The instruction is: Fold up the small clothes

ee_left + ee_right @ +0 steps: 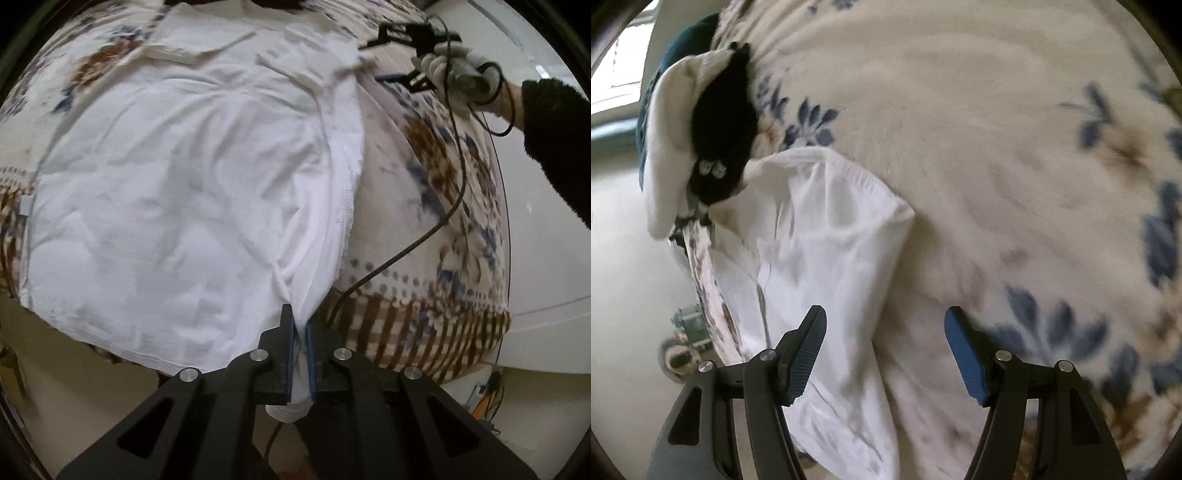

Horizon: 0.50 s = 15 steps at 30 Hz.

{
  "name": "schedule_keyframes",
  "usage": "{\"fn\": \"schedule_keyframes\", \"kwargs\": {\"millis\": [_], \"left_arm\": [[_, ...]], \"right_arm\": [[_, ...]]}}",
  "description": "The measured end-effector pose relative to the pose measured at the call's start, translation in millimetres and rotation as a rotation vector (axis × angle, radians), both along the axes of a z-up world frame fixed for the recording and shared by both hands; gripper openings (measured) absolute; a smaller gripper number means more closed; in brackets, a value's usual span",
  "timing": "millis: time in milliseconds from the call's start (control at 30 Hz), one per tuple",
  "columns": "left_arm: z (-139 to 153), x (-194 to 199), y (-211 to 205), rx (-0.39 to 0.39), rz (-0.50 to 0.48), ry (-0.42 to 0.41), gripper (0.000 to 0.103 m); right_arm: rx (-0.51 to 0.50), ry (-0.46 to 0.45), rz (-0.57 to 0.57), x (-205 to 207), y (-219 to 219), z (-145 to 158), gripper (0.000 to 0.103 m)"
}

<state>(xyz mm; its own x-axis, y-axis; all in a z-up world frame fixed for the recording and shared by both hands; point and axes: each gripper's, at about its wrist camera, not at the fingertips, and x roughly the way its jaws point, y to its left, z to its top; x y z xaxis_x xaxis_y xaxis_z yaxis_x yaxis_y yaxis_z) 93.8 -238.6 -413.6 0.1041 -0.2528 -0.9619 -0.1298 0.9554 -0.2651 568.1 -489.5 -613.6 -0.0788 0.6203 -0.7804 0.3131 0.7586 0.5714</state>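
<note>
Left gripper (300, 347) pinches the wrinkled white shirt's (177, 192) hem (spread on a flowery blanket (443, 177)), right gripper (884, 350) wide open, holding nothing

place: home, likely a bedroom | evidence: soft fleece blanket, cream with blue and brown flower print and a brown striped border (424, 317), spread over a raised surface | pile of dark and white clothes (701, 140) at its edge | pale plain floor (624, 277) below
</note>
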Motion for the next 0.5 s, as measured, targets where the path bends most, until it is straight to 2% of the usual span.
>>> {"fn": "schedule_keyframes", "kwargs": {"millis": [33, 100, 133, 200, 367, 500], "left_arm": [[1.4, 0.7, 6.3, 0.0, 0.013, 0.001, 0.004], [3.6, 1.1, 16.2, 0.002, 0.032, -0.002, 0.004], [6.0, 1.2, 22.2, 0.003, 0.04, -0.005, 0.004], [11.9, 0.5, 35.5, -0.003, 0.058, -0.013, 0.004], [24.7, 1.6, 79.0, -0.018, 0.132, -0.027, 0.004], [31.9, 4.7, 137.2, -0.041, 0.238, -0.031, 0.004]], "right_arm": [[0.003, 0.008, -0.004, 4.8, 5.5, -4.8, 0.057], [0.019, -0.004, 0.009, 11.8, 22.0, -6.6, 0.031], [0.011, -0.014, 0.019, 12.9, 27.4, -4.6, 0.01], [-0.038, -0.054, 0.052, 18.3, 46.4, 11.9, 0.006], [-0.115, -0.131, 0.144, 33.2, 95.5, 69.3, 0.004], [-0.173, -0.176, 0.224, 49.3, 147.9, 113.0, 0.004]]}}
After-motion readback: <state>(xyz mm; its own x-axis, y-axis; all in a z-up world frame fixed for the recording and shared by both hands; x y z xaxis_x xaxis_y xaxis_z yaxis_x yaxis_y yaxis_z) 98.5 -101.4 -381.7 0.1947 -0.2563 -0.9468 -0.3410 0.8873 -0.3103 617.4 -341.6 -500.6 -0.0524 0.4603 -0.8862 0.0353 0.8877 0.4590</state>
